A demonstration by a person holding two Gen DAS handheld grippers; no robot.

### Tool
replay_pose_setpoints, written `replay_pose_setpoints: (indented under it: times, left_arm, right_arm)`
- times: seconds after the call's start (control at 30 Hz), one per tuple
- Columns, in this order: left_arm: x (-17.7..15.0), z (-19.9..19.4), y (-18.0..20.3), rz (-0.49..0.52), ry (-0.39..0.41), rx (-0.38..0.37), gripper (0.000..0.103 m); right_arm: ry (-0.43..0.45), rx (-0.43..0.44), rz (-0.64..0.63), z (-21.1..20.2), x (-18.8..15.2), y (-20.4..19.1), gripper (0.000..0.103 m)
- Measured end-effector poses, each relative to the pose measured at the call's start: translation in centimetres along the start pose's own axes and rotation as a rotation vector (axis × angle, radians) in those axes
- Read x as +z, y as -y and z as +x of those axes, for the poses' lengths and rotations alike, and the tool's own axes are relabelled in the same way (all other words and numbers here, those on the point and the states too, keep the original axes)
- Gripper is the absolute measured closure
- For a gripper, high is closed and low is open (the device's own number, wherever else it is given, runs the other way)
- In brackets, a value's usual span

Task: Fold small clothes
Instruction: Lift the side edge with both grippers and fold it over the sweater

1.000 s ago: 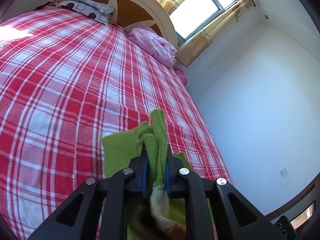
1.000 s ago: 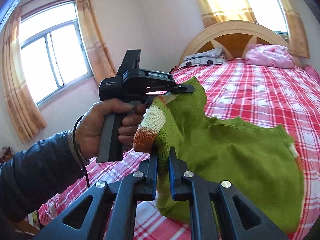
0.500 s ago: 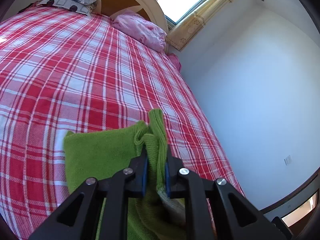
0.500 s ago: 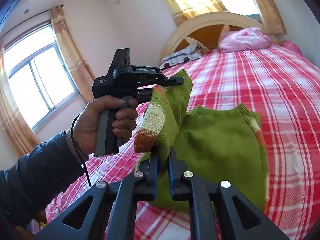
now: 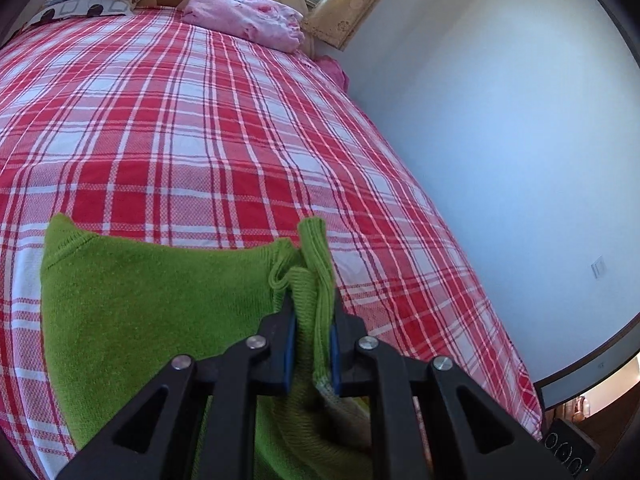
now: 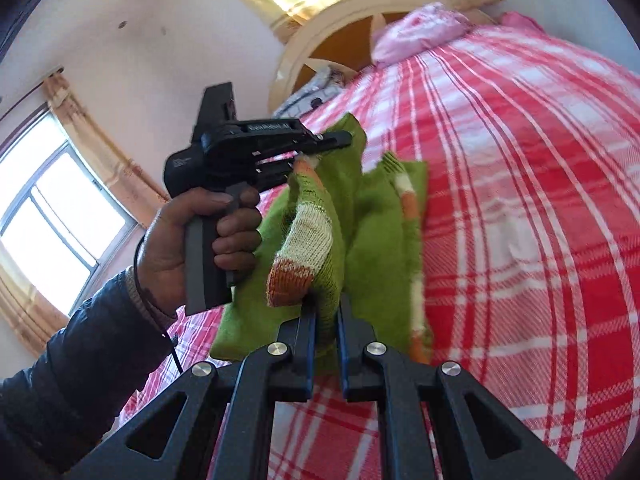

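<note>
A small green knitted sweater [image 5: 152, 300] with cream and orange stripes lies partly on the red plaid bed [image 5: 200, 120]. My left gripper [image 5: 313, 312] is shut on a bunched green edge of it. In the right wrist view my right gripper [image 6: 325, 312] is shut on a striped sleeve or edge of the sweater [image 6: 384, 240], which is lifted off the bed. A hand [image 6: 188, 236] holds the left gripper [image 6: 344, 140] up to the left, clamped on the sweater's far edge. The sweater's body lies doubled over beneath both grippers.
A pink pillow [image 5: 248, 20] and a grey patterned pillow [image 5: 88, 0] lie at the headboard [image 6: 320, 48]. A white wall [image 5: 500, 120] runs along the bed's right side. Curtained windows [image 6: 52, 208] stand to the left. A dark sleeve [image 6: 68, 360] crosses the lower left.
Both grippers have carried the held sweater edges across over the bed and rolled. The green body now lies folded over itself, spread wider to the left in the left wrist view.
</note>
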State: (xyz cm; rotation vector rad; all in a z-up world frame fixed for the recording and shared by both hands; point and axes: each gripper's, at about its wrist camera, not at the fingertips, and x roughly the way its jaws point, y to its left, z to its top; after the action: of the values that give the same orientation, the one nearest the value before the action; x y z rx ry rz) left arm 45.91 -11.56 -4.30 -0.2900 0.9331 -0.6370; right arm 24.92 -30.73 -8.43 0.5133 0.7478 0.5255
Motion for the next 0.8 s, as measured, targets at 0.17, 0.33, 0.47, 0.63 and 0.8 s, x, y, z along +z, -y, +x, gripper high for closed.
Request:
replay_pose_setpoints:
  times: [0.17,0.33,0.47,0.63,0.8]
  left_arm:
    - [-1.0,2.5,2.1,0.146,-0.032,0.141,0.088]
    - [-2.0,3.0,3.4,0.230,-0.007,0.218,0.080]
    - [-2.5,0.1,4.5,0.239,0.072,0.174,0.053]
    - [-4.8,-3.9,3.7,0.253,0.148,0.204,0.036]
    - [-9.7,-7.2,1.4,0.321,0.214,0.372,0.034]
  right_arm:
    - [-0.058,0.017,0.107,0.6,-1.0,2.6,0.095]
    - [-0.083,0.030,0.134,0.9,-1.1,3.4,0.094]
    - [-0.079,0.026,0.133,0.2,-1.5,3.8,0.084]
    - [0.013,-0.145,0.067,-2.7,-1.4,3.4,0.057]
    - [0.148,-0.210,-0.050,-4.7,1.0,0.6,0.057]
